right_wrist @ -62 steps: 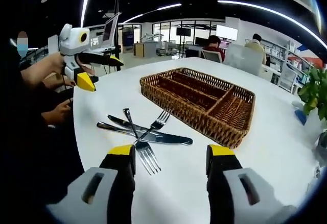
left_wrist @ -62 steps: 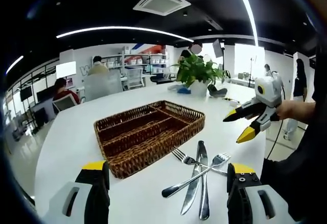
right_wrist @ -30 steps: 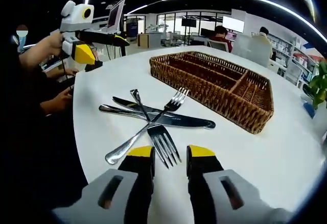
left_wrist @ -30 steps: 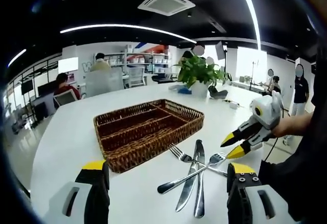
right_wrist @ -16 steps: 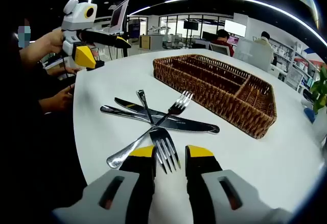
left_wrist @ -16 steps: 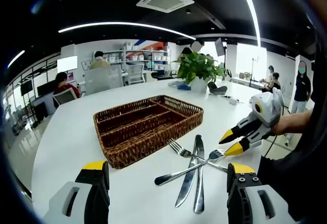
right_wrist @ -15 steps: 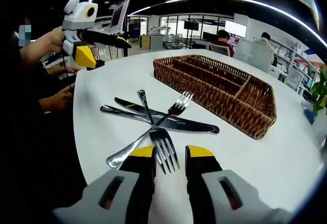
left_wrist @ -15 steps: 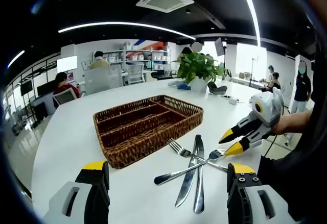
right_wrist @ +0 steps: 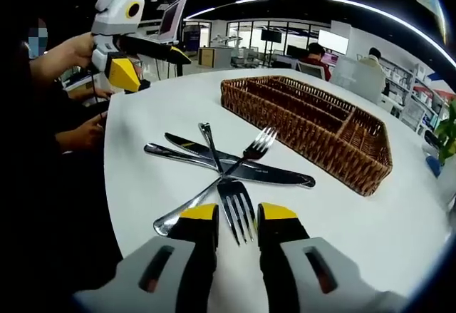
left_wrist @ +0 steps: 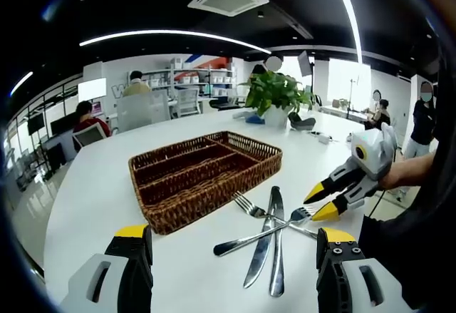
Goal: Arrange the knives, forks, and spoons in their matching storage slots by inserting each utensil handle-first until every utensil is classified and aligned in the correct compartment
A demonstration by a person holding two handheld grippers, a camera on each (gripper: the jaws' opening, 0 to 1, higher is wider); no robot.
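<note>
The right gripper (right_wrist: pixel 237 217) sits low over the white table (right_wrist: pixel 164 106), its yellow-tipped jaws drawn in narrow on either side of the tines of a fork (right_wrist: pixel 235 209); a small gap shows on each side, so I cannot tell whether they touch the metal. That fork's handle runs away from the jaws and crosses a second fork (right_wrist: pixel 214 185), whose tines point toward the basket. Both forks lie over two table knives (right_wrist: pixel 239 172) set nearly side by side, the whole heap close to the table's near edge.

The left gripper (left_wrist: pixel 226 245) hovers above the table with its jaws spread wide and nothing between them. Just ahead of it lies the same crossed pile (left_wrist: pixel 267 231), and the right gripper (left_wrist: pixel 318 202) comes in at the tines from the right side of the left gripper view, held by a hand (left_wrist: pixel 410 174).

The wicker cutlery basket (right_wrist: pixel 313 131) stands beyond the pile, toward the table's middle, with long slots and one short cross slot at an end. A potted plant (left_wrist: pixel 274 99) stands at the far edge.
</note>
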